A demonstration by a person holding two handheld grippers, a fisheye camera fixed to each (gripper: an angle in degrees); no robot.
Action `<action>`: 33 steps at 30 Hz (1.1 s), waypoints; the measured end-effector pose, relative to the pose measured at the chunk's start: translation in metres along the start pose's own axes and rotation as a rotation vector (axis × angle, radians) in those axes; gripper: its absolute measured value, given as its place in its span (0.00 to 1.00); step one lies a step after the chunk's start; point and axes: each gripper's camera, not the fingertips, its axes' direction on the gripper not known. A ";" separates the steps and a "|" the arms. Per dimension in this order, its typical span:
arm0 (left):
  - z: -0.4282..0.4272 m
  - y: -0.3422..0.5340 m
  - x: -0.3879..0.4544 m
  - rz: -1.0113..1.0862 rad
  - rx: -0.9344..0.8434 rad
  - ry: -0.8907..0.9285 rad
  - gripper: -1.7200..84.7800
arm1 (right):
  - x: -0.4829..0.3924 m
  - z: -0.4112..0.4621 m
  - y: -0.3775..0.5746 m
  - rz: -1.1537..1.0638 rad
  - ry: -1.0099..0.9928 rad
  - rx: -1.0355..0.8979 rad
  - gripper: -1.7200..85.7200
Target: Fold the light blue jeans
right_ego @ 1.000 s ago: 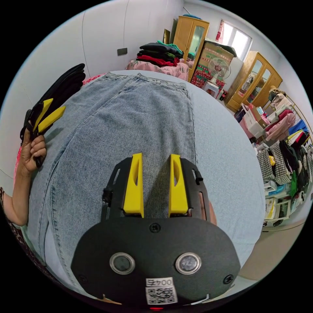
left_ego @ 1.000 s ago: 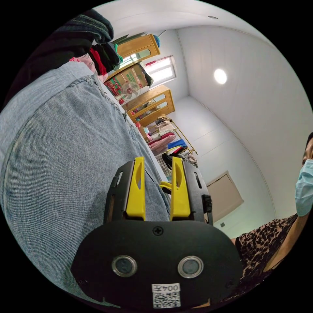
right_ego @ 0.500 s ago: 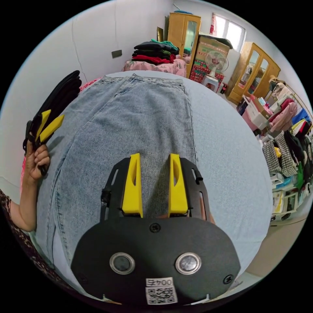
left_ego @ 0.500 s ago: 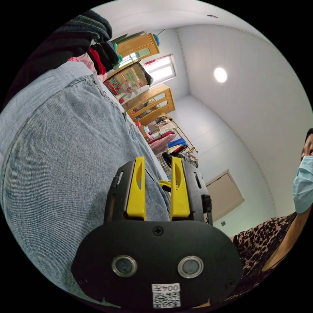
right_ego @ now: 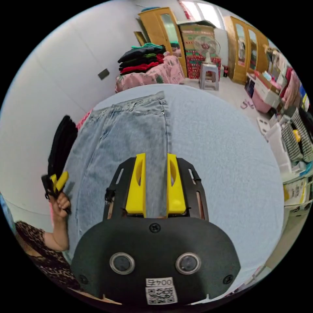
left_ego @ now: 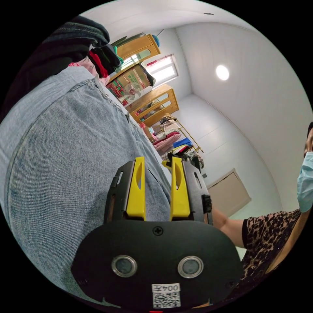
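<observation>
On pale blue table (right_ego: 221, 156), light blue jeans (right_ego: 130, 137) lengthwise, waistband far, left gripper (left_ego: 158, 169) and right gripper (right_ego: 156, 166) parted

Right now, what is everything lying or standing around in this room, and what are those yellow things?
Jeans: one, light blue, spread flat on the bed.
Bed cover: one, pale blue, under the jeans.
Folded clothes: one stack, black, green and red, on a pink floral cover.
Wardrobes: two, yellow wood, far wall.
Fan: one, pale, on a stool.
Clothes rack: one, many colours, by the wall.
Left gripper: one, black with yellow fingers, held up beside the jeans.
Right gripper: one, same colours, over the jeans.
Person's hand: one, holding the left gripper.
</observation>
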 end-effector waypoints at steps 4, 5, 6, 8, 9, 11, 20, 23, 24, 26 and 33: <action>0.001 0.001 0.006 0.020 -0.028 -0.021 0.16 | 0.037 0.001 -0.028 0.118 -0.165 -0.020 0.11; 0.001 0.001 0.006 0.019 -0.030 -0.019 0.16 | 0.044 0.002 -0.033 0.143 -0.200 -0.017 0.11; 0.000 0.002 0.005 0.014 -0.027 -0.013 0.16 | 0.048 0.004 -0.038 0.158 -0.217 -0.032 0.11; -0.001 0.003 0.005 0.008 -0.020 -0.005 0.16 | 0.049 0.011 -0.045 0.160 -0.235 -0.079 0.11; -0.002 0.003 0.006 0.005 -0.019 -0.003 0.16 | 0.049 0.010 -0.049 0.162 -0.232 -0.073 0.11; -0.003 0.004 0.006 0.004 -0.018 0.000 0.16 | 0.048 0.009 -0.053 0.155 -0.235 -0.079 0.10; -0.006 0.006 0.010 -0.009 -0.011 0.017 0.16 | 0.015 -0.008 -0.062 0.046 0.096 -0.038 0.04; -0.005 0.006 0.014 -0.005 -0.016 0.012 0.16 | 0.005 0.000 -0.062 0.004 0.150 -0.067 0.06; -0.005 0.005 0.015 -0.005 -0.017 0.013 0.16 | 0.006 -0.003 -0.063 0.028 0.116 -0.071 0.07; -0.005 0.005 0.016 -0.010 -0.014 0.016 0.16 | 0.005 -0.012 -0.063 0.057 0.095 -0.022 0.08; -0.002 0.003 0.024 -0.011 -0.017 0.016 0.16 | -0.035 -0.007 -0.078 -0.044 0.060 0.092 0.11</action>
